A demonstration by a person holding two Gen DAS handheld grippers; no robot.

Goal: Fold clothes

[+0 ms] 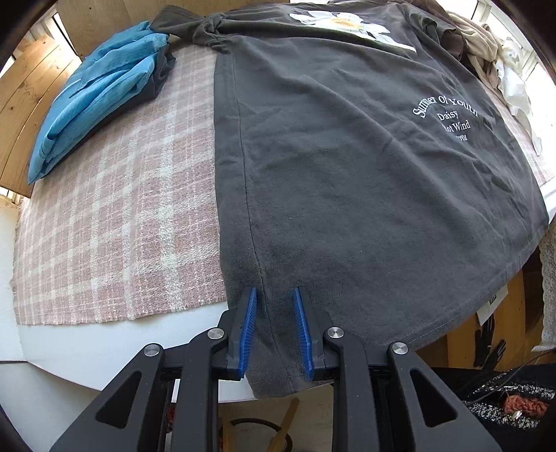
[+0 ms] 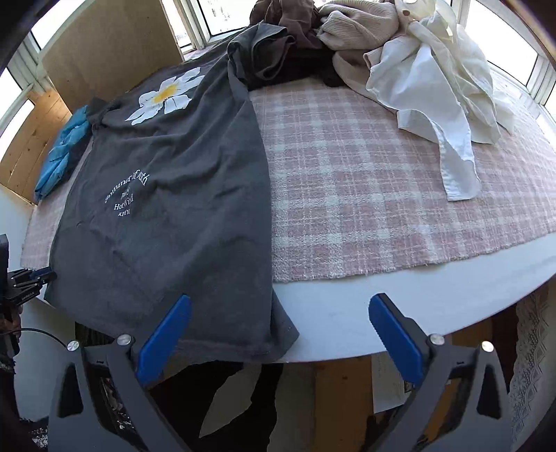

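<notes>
— Two sets of tongs are hanging over the near edge of the table [image 2: 347, 306], both pointing steeply down. What is lying between them?

— One dark grey T-shirt [image 1: 347, 156] is lying spread out, print side up, across a pink-and-white checked blanket [image 1: 121, 226] that is covering the table. A white daisy print [image 1: 351, 22] is showing near the far end and white lettering [image 1: 446, 116] is sitting lower down. The hem is hanging over the table's near edge.

— What are the left tongs [image 1: 274, 330] doing?

— They are straddling the shirt's left hem corner, right at the side seam. The blue pads [image 1: 248, 330] are standing narrowly apart with the cloth running between them, and a gap is showing on each side of it, so they are not pinching it.

— And the right tongs [image 2: 279, 339]?

— They are spread wide, hovering over the other hem corner. The corner is lying between the two fingers, closer to the left one, and neither pad is touching it.

— Is anything else sitting on the blanket?

— A folded blue garment [image 1: 100, 101] is resting on top of a dark folded one at the far left, just beside the shirt's bunched sleeve. At the far right, a heap of unfolded clothes is lying: a white shirt [image 2: 438, 97], a cream knit [image 2: 361, 27] and a brown piece [image 2: 288, 21], with the grey shirt's other sleeve reaching up against them.
</notes>
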